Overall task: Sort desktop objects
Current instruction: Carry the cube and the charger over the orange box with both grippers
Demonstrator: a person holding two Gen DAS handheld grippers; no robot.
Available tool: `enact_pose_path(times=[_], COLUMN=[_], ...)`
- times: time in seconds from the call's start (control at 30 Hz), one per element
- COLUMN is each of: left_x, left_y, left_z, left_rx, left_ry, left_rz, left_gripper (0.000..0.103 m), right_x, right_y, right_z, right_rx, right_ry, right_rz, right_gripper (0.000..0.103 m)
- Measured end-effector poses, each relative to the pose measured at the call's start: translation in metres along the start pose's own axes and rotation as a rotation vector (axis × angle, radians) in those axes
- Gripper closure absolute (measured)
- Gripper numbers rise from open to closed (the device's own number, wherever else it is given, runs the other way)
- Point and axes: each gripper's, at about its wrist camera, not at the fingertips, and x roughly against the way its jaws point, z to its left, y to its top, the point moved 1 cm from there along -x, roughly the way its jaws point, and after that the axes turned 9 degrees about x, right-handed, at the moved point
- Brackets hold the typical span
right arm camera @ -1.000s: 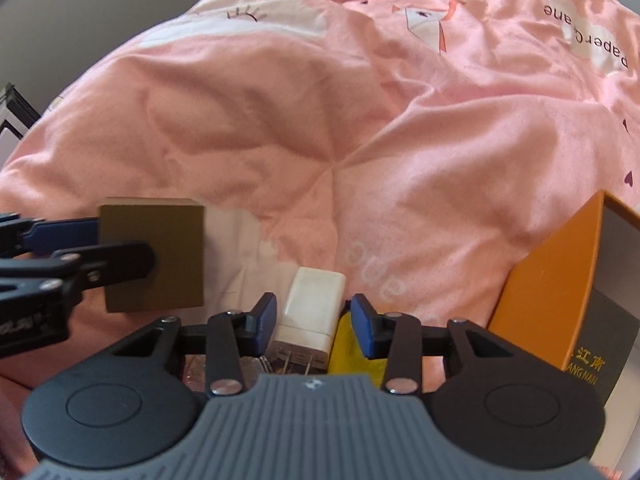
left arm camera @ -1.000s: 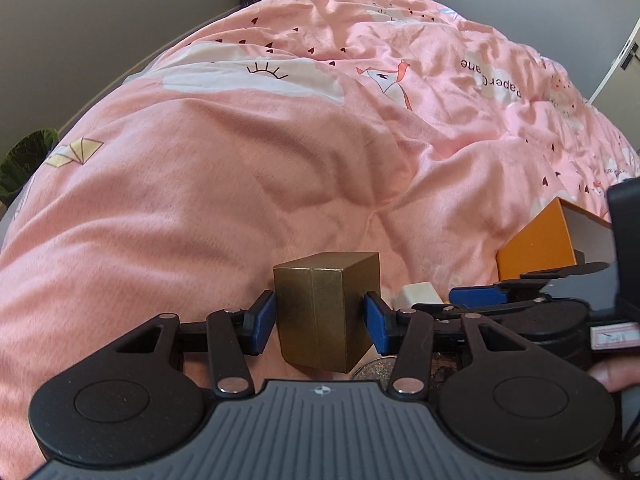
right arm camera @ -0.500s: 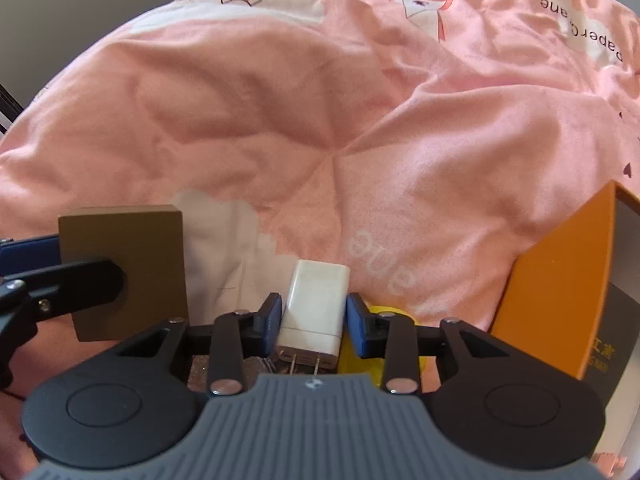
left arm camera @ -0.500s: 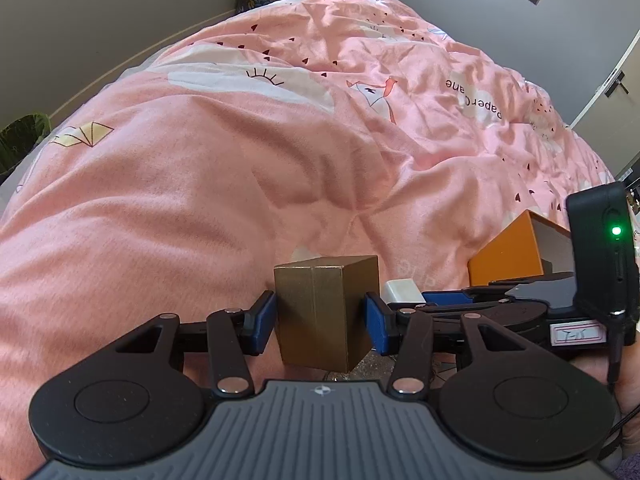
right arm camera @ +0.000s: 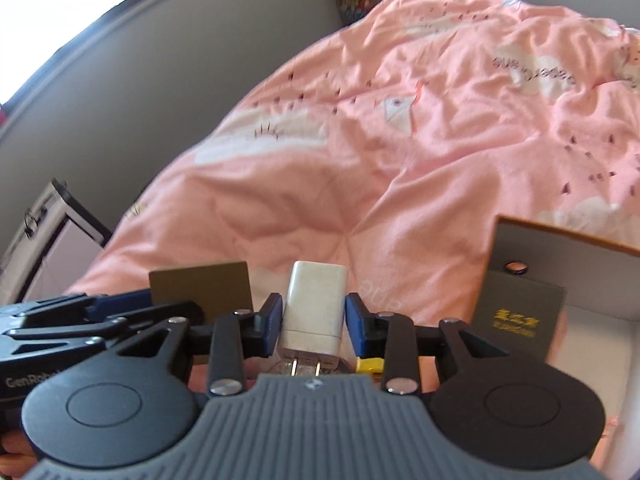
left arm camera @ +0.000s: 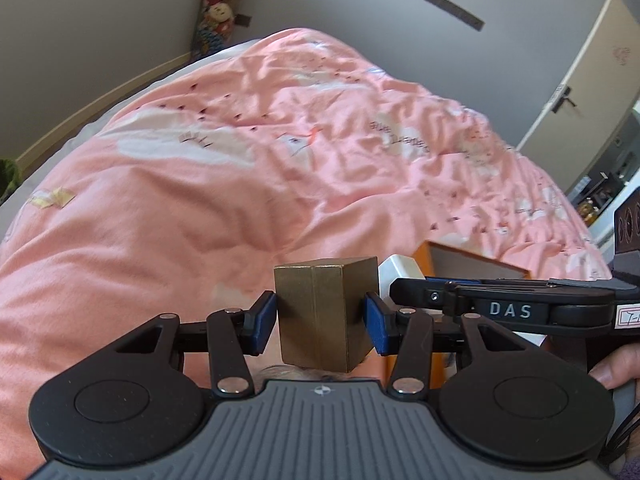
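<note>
My left gripper (left arm camera: 320, 320) is shut on a gold-brown box (left arm camera: 326, 312), lifted clear of the pink duvet (left arm camera: 200, 208). Beside it on the right, my right gripper (right arm camera: 314, 320) is shut on a white charger plug (right arm camera: 316, 304), its two prongs pointing back at the camera. The charger (left arm camera: 400, 270) peeks out behind the gold box in the left wrist view. In the right wrist view the gold box (right arm camera: 200, 288) and the left gripper (right arm camera: 92, 316) sit at the left. An open orange box (right arm camera: 560, 236) holding a dark card (right arm camera: 516, 312) lies to the right.
A small yellow object (right arm camera: 370, 365) lies below the right jaws. Plush toys (left arm camera: 218, 4) stand in the far wall corner, and a door (left arm camera: 580, 80) is at the right. A metal case (right arm camera: 48, 240) stands left of the bed. A hand (left arm camera: 612, 372) shows at the right edge.
Both grippers have risen from the duvet with their objects, and both views have tilted up toward the walls. The right jaws have closed onto the charger.
</note>
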Motion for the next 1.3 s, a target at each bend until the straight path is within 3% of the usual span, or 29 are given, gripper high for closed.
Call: enact_pose_path(times=[0.2, 0.4, 0.63, 1.0, 1.3], left_x=[-0.007, -0.041, -0.075, -0.110, -0.122], left_y=[-0.003, -0.012, -0.014, -0.002, 0.002], left_z=[-0.058, -0.111, -0.139, -0.149, -0.147], left_rx=[-0.082, -0.129, -0.136, -0.164, -0.172], left_ry=[-0.104, -0.162, -0.145, -0.064, -0.052], left_rz=[0.016, 0.090, 0.159, 0.190, 0.201], left_gripper=[0.048, 0.049, 0.049, 0.048, 0.049], right_x=[0.063, 0.087, 0.047, -0.010, -0.031], right_y=[-0.014, -0.046, -0.069, -0.064, -0.067], right_z=[-0.041, -0.102, -0.148, -0.183, -0.194], right_rx=[-0.049, -0.126, -0.122, -0.181, -0.221], right_ry=[-0.102, -0.244, -0.336, -0.319, -0.290], right_rz=[-0.107, -0.087, 0.027, 0.104, 0.122], right_gripper=[0.066, 0.067, 0.067, 0.067, 0.066])
